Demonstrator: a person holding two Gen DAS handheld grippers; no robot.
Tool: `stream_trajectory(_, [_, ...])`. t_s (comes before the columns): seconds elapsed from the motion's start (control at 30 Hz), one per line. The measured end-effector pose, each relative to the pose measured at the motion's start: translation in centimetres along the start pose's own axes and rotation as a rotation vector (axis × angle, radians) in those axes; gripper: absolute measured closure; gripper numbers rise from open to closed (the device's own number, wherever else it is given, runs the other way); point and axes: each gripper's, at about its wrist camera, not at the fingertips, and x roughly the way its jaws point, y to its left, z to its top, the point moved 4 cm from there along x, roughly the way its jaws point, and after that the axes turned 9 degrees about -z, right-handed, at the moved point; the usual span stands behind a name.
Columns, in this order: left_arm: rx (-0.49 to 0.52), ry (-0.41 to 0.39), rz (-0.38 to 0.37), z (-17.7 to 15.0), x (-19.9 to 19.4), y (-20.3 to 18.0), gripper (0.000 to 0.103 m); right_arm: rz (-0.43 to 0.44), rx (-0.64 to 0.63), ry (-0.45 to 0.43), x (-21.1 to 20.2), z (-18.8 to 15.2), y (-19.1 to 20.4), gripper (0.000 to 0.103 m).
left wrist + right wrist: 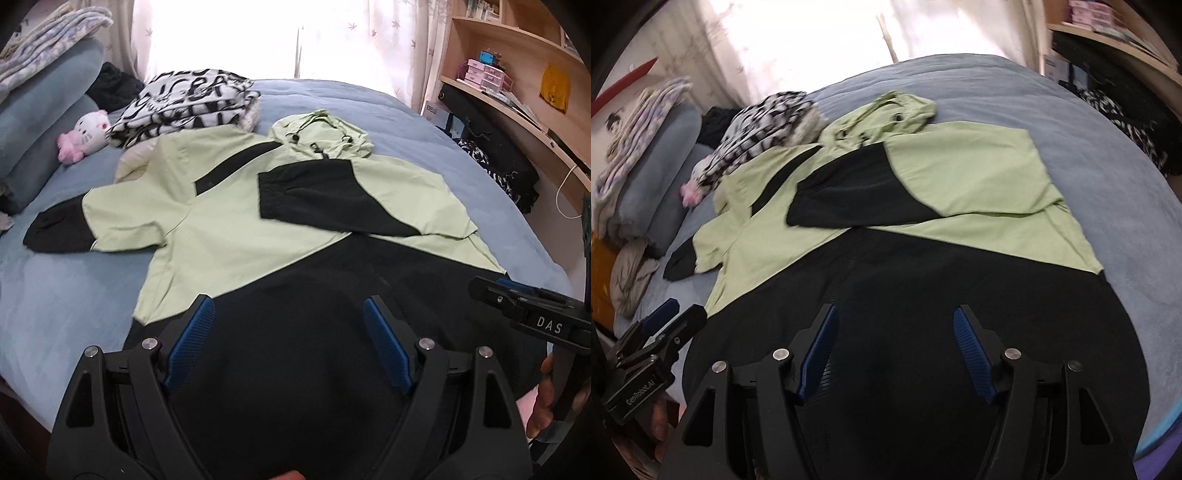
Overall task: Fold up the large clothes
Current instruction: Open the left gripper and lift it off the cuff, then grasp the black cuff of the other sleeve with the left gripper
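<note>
Blue bed cover (332,92) spreads wide. Near its far left sits a folded black-and-white patterned blanket (188,107), a pink-and-white plush cat (86,134) just left of it, grey-blue pillows (48,110) beyond. Wooden shelves (517,74) stand right of the bed.

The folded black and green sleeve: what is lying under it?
The folded sleeve lies across the chest of the green and black jacket, which is spread on the blue bedcover. The jacket front beneath the sleeve is covered, so its zipper there cannot be seen.
</note>
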Motion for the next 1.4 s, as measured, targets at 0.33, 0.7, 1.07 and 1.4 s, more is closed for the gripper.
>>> stream_trajectory(0.33, [-0.119, -0.030, 0.023, -0.2, -2.6, 6.9, 0.022, -0.005, -0.142, -0.041, -3.4, -0.6, 9.9, 0.036])
stream_trajectory(0.7, [-0.209, -0.061, 0.041, 0.4, -3.7, 14.2, 0.022, 0.023, -0.229, -0.087, -3.2, 1.4, 19.1, 0.036])
stream_trajectory(1.07, [-0.366, -0.054, 0.043, 0.1, -2.0, 24.2, 0.022, 0.006, -0.352, -0.096, 2.3, 2.8, 27.8, 0.036])
stream_trajectory(1.4, [-0.546, -0.102, -0.027, 2.0, -0.1, 35.8, 0.022, 0.048, -0.434, -0.148, 6.8, 7.0, 37.7, 0.036])
